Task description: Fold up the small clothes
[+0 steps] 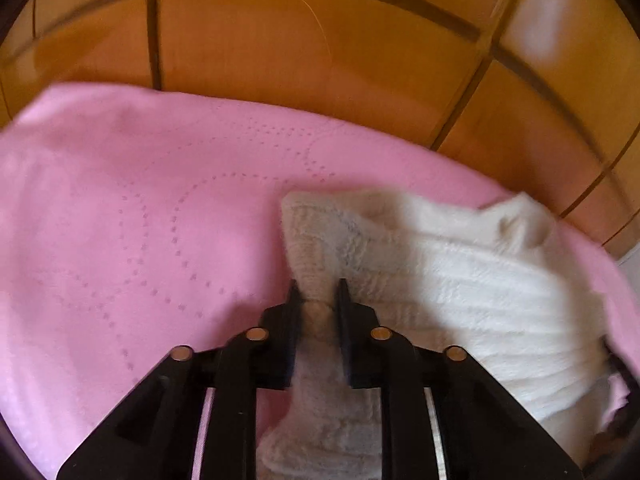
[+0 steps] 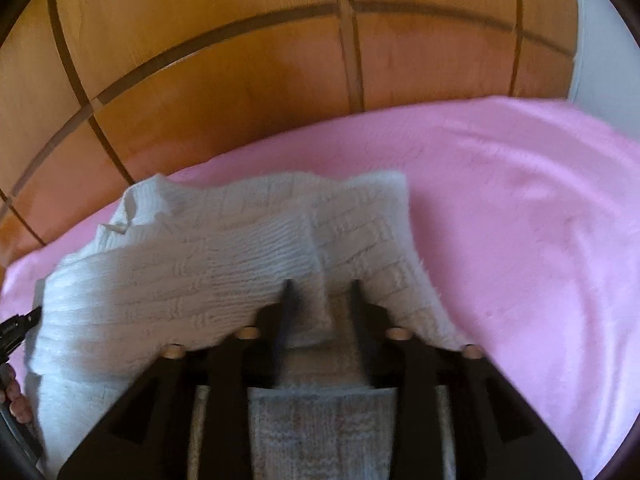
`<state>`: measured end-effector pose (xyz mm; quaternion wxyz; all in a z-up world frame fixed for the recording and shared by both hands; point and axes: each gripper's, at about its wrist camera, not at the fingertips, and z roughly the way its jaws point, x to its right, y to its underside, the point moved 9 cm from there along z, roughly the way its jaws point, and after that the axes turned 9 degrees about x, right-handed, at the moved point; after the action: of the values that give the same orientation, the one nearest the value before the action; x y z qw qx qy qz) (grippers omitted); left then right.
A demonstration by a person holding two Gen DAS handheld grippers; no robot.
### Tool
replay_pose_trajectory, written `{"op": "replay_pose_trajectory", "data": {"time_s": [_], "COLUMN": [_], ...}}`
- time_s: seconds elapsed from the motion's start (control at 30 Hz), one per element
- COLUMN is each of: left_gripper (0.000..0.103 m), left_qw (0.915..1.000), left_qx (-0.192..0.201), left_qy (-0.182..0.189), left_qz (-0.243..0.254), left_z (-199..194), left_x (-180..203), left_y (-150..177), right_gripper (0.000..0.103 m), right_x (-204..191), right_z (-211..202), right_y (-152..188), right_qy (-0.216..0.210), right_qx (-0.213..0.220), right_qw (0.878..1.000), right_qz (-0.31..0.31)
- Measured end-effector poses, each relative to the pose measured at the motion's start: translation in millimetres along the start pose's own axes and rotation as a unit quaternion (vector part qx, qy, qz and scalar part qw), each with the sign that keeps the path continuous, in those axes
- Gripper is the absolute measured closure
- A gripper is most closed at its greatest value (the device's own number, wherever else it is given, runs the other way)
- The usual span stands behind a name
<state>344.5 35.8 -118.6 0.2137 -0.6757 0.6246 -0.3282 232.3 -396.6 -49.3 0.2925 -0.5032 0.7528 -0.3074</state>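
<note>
A white ribbed knit garment (image 1: 440, 272) lies partly folded on a pink blanket (image 1: 140, 200). My left gripper (image 1: 318, 292) is shut on a bunched edge of the garment near its left corner, and the fabric narrows between the fingertips. In the right wrist view the same garment (image 2: 200, 264) spreads to the left, with a folded flap on top. My right gripper (image 2: 322, 286) is open over it. A fold of the knit lies loosely between the parted fingers, which do not pinch it. At the left edge of that view a black tool tip (image 2: 20, 324) meets the garment.
The pink blanket (image 2: 520, 220) has a dotted stitched pattern and covers the work surface. Beyond its far edge is orange-brown tiled flooring (image 1: 320, 60) with dark joints. A pale wall or panel (image 2: 600, 60) stands at the far right. Fingers of a hand (image 2: 16, 400) show low on the left.
</note>
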Motion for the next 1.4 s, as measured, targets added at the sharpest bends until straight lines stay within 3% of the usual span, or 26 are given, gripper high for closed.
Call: {"op": "replay_pose_trajectory", "data": {"time_s": [0.07, 0.13, 0.23, 0.33, 0.37, 0.53, 0.6, 0.67, 0.8, 0.9, 1.13, 1.4], "left_gripper": [0.063, 0.057, 0.057, 0.057, 0.056, 0.054, 0.053, 0.042, 0.04, 0.04, 0.04, 0.04], "left_qw": [0.9996, 0.9982, 0.9963, 0.9967, 0.9973, 0.9974, 0.9975, 0.998, 0.998, 0.9979, 0.9974, 0.9982], "left_qx": [0.026, 0.057, 0.073, 0.037, 0.024, 0.031, 0.035, 0.041, 0.054, 0.058, 0.063, 0.047], "left_qy": [0.008, 0.019, 0.031, 0.011, 0.009, -0.004, -0.011, -0.009, 0.002, 0.011, 0.019, 0.026], "left_qz": [0.0, 0.003, 0.032, 0.071, 0.069, 0.065, 0.061, 0.048, 0.034, 0.028, 0.028, 0.027], "left_z": [-15.1, -33.7, -45.7, -27.5, -19.1, -17.4, -27.1, -43.0, -79.2, -104.1, -146.8, -168.6], "left_x": [5.4, 12.1, 26.3, 31.3, 28.9, 25.5, 25.4, 25.3, 31.0, 33.0, 30.1, 24.8], "left_y": [-5.0, -9.7, -2.8, 20.3, 28.3, 28.6, 27.7, 28.5, 37.8, 46.3, 71.4, 103.1], "right_gripper": [0.063, 0.062, 0.054, 0.045, 0.045, 0.042, 0.041, 0.038, 0.028, 0.012, 0.008, 0.003], "right_x": [-9.5, -27.0, -47.5, -58.3, -59.0, -59.8, -59.0, -56.6, -52.8, -48.0, -47.7, -35.1], "right_z": [-11.5, -15.8, -8.1, 19.5, 28.8, 31.7, 30.4, 29.2, 25.7, 9.0, -35.0, -80.1], "right_y": [-6.7, -9.0, -5.7, 15.0, 21.5, 19.8, 18.9, 18.0, 18.7, 16.6, 49.7, 107.6], "right_qy": [-0.002, -0.025, -0.044, -0.028, -0.023, -0.004, 0.0, 0.003, 0.009, 0.014, -0.009, -0.042], "right_qx": [0.024, 0.027, 0.022, -0.027, -0.034, -0.024, -0.022, -0.019, -0.017, -0.006, -0.025, -0.065], "right_qw": [1.0, 0.999, 0.997, 0.996, 0.995, 0.994, 0.994, 0.994, 0.995, 0.996, 0.996, 0.993], "right_qz": [-0.019, -0.036, -0.056, -0.085, -0.093, -0.108, -0.111, -0.108, -0.1, -0.087, -0.084, -0.086]}}
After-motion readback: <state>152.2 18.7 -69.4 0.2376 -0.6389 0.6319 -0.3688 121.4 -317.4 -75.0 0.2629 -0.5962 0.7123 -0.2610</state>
